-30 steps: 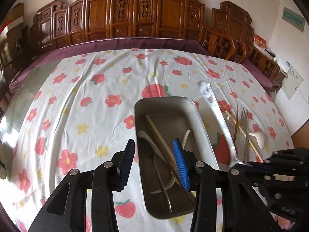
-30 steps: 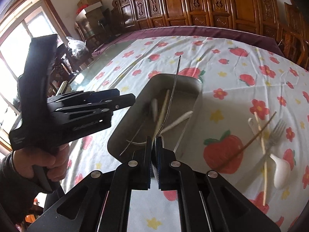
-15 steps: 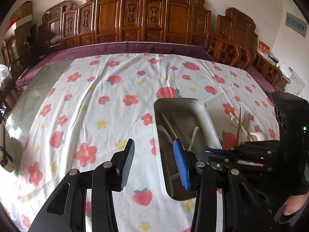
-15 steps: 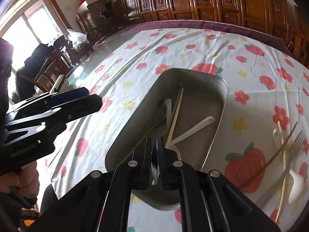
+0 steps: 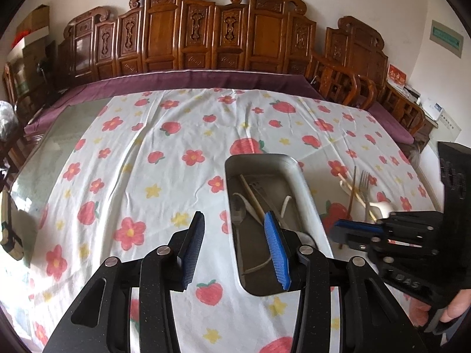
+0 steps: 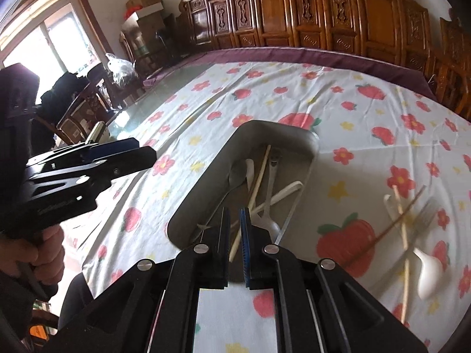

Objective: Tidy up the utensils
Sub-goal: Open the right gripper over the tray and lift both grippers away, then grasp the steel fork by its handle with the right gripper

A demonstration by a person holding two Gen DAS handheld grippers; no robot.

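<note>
A metal tray (image 5: 306, 194) (image 6: 200, 188) sits on the flowered tablecloth and holds a chopstick (image 6: 259, 179), a metal spoon (image 6: 237, 176), a metal utensil (image 6: 272, 173) and white plastic spoons. My left gripper (image 5: 232, 229) is open and empty, above the cloth at the tray's left rim. My right gripper (image 6: 234, 220) is slightly open and empty, above the tray's near end; it also shows in the left wrist view (image 5: 353, 231). A fork (image 5: 365, 185), chopsticks (image 6: 403, 223) and a white spoon (image 6: 428, 273) lie on the cloth right of the tray.
Carved wooden chairs (image 5: 200, 35) line the table's far edge. The cloth covers most of a glass-topped table (image 5: 67, 129). A window and cluttered furniture (image 6: 88, 82) are off the left side.
My right gripper, shut on a metal utensil a second ago, lowered it into the tray and opened; the utensil now lies in the tray. My left gripper drew back leftward.
</note>
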